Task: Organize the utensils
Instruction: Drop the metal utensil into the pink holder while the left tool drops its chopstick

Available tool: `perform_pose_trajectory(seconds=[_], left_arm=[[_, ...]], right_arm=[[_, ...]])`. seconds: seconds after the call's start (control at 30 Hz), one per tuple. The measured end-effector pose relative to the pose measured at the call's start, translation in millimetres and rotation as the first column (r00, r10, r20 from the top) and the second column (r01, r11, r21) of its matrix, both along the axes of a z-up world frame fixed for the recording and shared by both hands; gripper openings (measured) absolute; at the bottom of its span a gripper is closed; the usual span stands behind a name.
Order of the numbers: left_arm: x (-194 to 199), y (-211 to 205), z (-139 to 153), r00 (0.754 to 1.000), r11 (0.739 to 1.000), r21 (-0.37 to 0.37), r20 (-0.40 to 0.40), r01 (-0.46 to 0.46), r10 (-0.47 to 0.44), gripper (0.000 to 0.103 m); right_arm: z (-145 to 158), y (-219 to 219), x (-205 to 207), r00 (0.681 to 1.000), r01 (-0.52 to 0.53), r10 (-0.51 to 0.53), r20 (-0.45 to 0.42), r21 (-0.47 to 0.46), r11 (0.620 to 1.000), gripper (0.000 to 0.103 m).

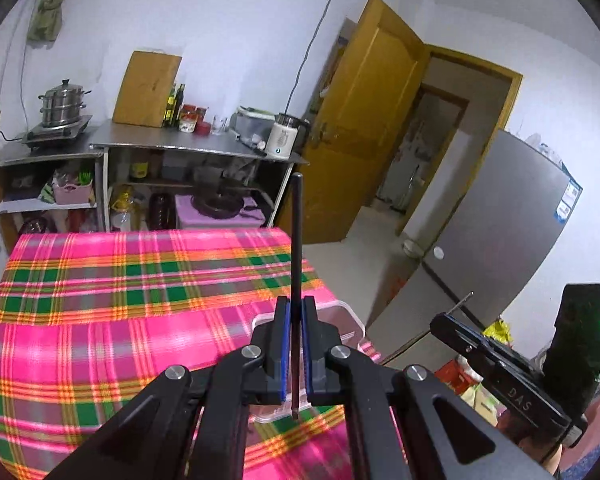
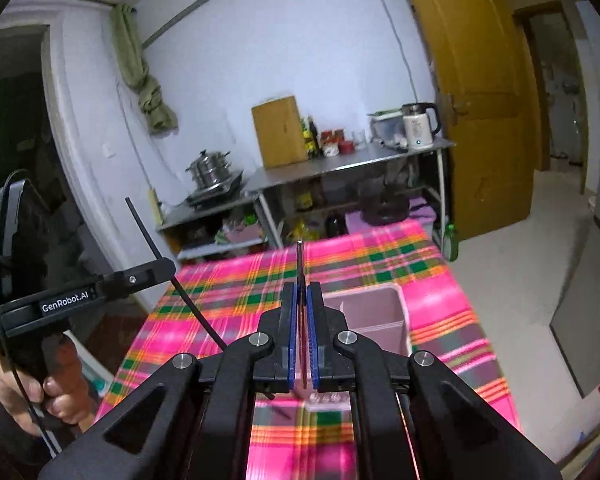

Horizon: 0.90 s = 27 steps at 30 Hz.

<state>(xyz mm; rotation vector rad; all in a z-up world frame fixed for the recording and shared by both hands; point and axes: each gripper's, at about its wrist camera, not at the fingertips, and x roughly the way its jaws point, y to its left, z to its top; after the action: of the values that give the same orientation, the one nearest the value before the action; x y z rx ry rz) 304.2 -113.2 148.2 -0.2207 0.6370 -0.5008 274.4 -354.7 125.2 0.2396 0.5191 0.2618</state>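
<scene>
- A black chopstick (image 1: 297,264) is clamped upright between the closed blue pads of the left gripper (image 1: 296,344), above a clear plastic container (image 1: 350,314) on the plaid tablecloth (image 1: 100,300)
- A thin metal utensil (image 2: 300,276), its type not clear from edge-on, is pinched by the right gripper (image 2: 301,336), closed on it above a pink divided holder (image 2: 396,312)
- Both pieces are gripped near mid-length, probably so that a free end can be lowered into a compartment
- The holder is judged the likely destination, though the exact slot cannot be told
- Each handle is carried by a hand (image 2: 56,392), clear of the cloth
</scene>
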Motion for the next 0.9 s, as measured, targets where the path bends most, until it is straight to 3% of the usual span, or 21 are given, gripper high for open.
perform_pose_trajectory(seconds=[0.2, 0.33, 0.57, 0.77, 0.9], left_arm=[[30, -12, -6, 1.000, 1.000, -0.003, 0.003, -0.017, 0.017, 0.005], [47, -19, -29, 0.999, 1.000, 0.012, -0.036, -0.017, 0.018, 0.005], [55, -22, -64, 0.997, 0.999, 0.047, -0.082, 0.002, 0.002, 0.005], [52, -21, -71, 0.996, 0.997, 0.067, -0.087, 0.023, -0.017, 0.007], [43, -13, -65, 0.998, 0.999, 0.047, -0.066, 0.015, -0.012, 0.016]], right_arm=[[-8, -7, 26, 1.000, 0.026, -0.026, -0.006, 0.013, 1.000, 0.005], [-30, -5, 45, 0.998, 0.026, -0.024, -0.058, 0.019, 0.999, 0.005], [-73, 2, 63, 0.987, 0.007, -0.006, -0.161, 0.007, 1.000, 0.005], [-86, 4, 65, 0.979, 0.008, -0.007, -0.203, 0.003, 1.000, 0.005], [-80, 0, 57, 0.984, 0.033, -0.036, -0.174, -0.019, 0.999, 0.022]])
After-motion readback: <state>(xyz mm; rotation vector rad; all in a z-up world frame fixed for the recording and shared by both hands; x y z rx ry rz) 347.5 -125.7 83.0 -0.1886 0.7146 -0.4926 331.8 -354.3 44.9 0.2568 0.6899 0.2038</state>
